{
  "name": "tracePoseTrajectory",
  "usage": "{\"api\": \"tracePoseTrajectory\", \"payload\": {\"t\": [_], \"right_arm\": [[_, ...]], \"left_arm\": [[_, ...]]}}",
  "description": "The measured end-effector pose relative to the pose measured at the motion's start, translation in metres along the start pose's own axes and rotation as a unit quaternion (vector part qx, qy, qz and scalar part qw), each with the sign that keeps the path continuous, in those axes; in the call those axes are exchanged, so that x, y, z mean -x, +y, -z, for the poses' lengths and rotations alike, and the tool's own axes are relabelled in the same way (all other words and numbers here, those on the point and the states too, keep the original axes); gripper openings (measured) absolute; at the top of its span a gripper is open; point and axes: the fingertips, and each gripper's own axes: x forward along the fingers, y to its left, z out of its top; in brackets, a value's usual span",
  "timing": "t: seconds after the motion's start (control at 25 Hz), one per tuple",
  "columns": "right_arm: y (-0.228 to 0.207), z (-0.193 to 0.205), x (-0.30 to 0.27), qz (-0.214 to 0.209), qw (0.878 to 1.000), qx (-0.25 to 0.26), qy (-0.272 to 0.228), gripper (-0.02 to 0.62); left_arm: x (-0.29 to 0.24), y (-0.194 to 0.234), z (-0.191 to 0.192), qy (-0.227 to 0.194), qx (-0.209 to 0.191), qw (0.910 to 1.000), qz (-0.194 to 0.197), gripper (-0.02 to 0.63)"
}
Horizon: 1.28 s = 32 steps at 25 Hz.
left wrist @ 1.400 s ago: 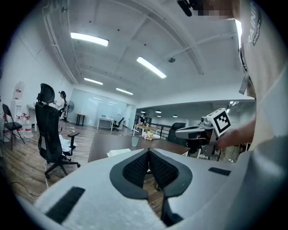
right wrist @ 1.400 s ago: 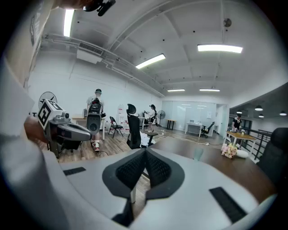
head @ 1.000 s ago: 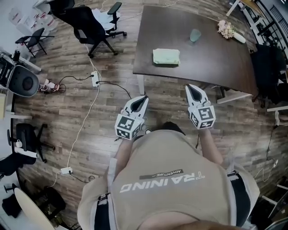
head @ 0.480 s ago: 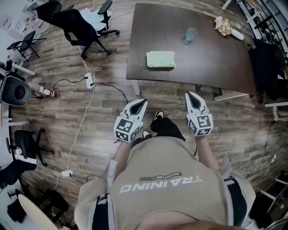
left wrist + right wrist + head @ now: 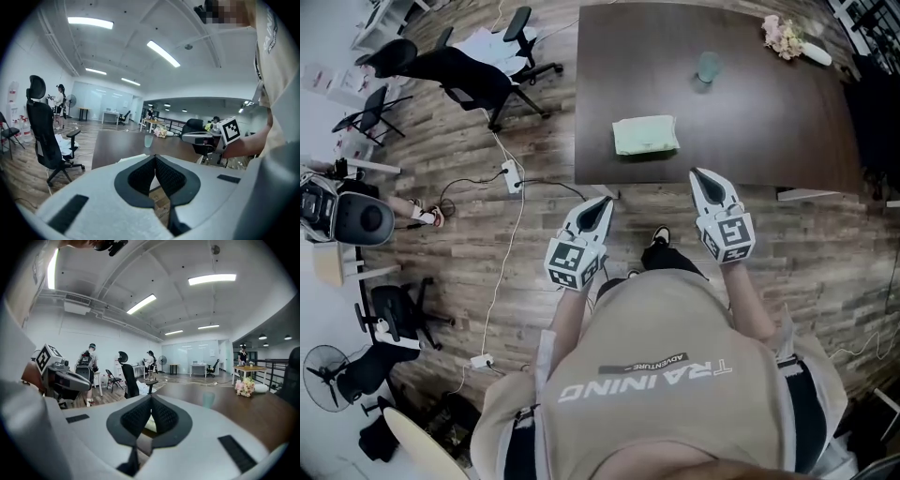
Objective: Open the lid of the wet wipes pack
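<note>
The wet wipes pack (image 5: 645, 134) is pale green and lies flat on the dark brown table (image 5: 769, 131), near its front edge. My left gripper (image 5: 602, 202) is shut and empty, over the wooden floor just short of the table's front left corner. My right gripper (image 5: 701, 174) is also shut and empty, with its tip at the table's front edge, to the right of the pack. In the left gripper view the closed jaws (image 5: 154, 157) point at the table, and the pack's pale edge (image 5: 130, 158) shows just left of them. The right gripper view has a sliver of the pack (image 5: 151, 424) behind its closed jaws (image 5: 151, 397).
A green cup (image 5: 708, 67) and a bunch of flowers (image 5: 783, 36) stand farther back on the table. A black office chair (image 5: 459, 70) is off to the left. A power strip (image 5: 510, 173) with white cables lies on the floor near the table's left corner.
The person has stepped toward the table, so both grippers have come up to its front edge and the pack is nearer. Both grippers have stayed shut.
</note>
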Motion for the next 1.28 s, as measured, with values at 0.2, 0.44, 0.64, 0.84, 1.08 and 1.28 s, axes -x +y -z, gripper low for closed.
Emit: {"api": "tracePoseTrajectory", "payload": {"t": [0.2,0.44,0.64,0.84,1.08,1.28], "right_arm": [[-0.034,-0.001,-0.02,-0.01,1.0,0.005,0.005,0.014],[-0.06,0.011,-0.039,-0.012,1.0,0.003,0.018,0.014],[-0.064,0.018,-0.044,-0.01,0.999,-0.019,0.033,0.014],[-0.051,0.011,-0.067,0.001,0.999,-0.003,0.037,0.014],[-0.046,-0.016,-0.096,0.005,0.998,0.023,0.059,0.015],[-0.043,-0.022,-0.136,-0.007,0.994,0.069,0.082,0.015]], "left_arm": [[-0.051,0.003,-0.021,-0.001,-0.001,0.9999,0.013,0.009],[-0.094,0.011,-0.038,-0.013,-0.001,0.9995,0.029,0.009],[-0.103,0.018,-0.049,-0.011,0.013,0.9992,0.037,0.009],[-0.107,0.057,-0.042,-0.002,0.01,0.999,0.045,0.009],[-0.135,0.098,-0.055,0.002,0.017,0.9967,0.08,0.009],[-0.169,0.115,-0.07,0.0,-0.009,0.9924,0.122,0.009]]}}
